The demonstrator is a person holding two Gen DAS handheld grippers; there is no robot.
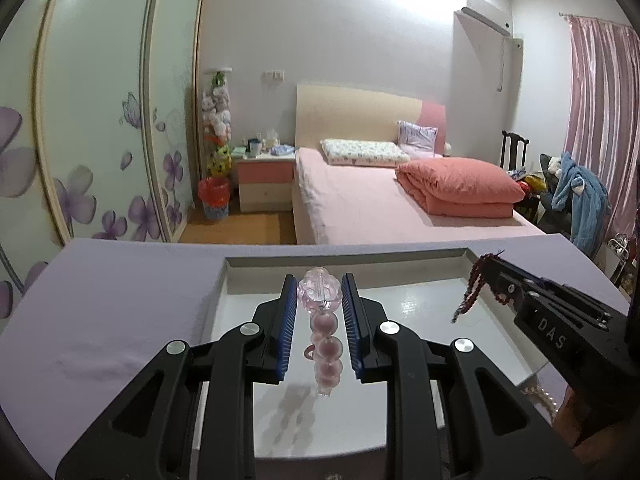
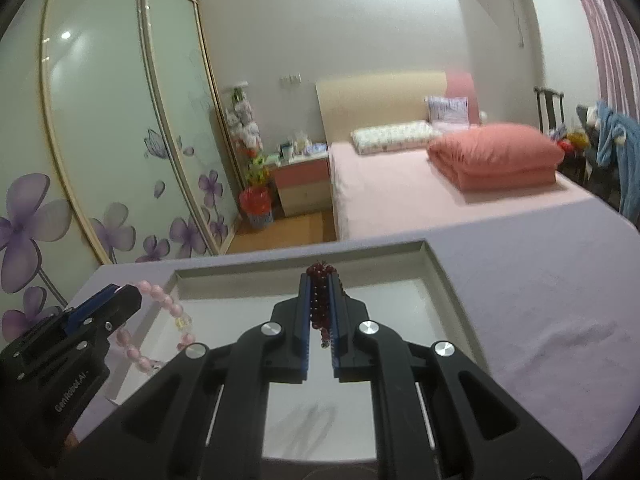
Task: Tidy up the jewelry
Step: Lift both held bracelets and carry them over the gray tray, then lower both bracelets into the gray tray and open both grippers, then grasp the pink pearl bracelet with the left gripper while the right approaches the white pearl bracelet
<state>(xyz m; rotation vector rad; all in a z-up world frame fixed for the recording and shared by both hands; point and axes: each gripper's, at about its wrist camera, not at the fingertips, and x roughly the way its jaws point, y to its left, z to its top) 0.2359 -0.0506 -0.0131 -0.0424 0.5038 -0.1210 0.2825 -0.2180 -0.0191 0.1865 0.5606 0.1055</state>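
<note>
My left gripper (image 1: 319, 289) is shut on a pink bead bracelet (image 1: 322, 328) with a clear flower bead, which hangs above the white tray (image 1: 400, 258). The bracelet (image 2: 160, 320) and the left gripper (image 2: 120, 294) also show at the left of the right wrist view. My right gripper (image 2: 319, 280) is shut on a dark red bead bracelet (image 2: 319, 304), held above the tray (image 2: 304, 254). In the left wrist view the right gripper (image 1: 490, 264) sits at the right with the red bracelet (image 1: 474, 286) dangling over the tray.
The tray lies on a lilac cloth (image 1: 120, 300) that covers the table. A string of pearls (image 1: 544, 396) lies by the tray's right edge. Beyond the table stand a pink bed (image 1: 380, 200), a nightstand (image 1: 266, 184) and a wardrobe (image 1: 100, 120).
</note>
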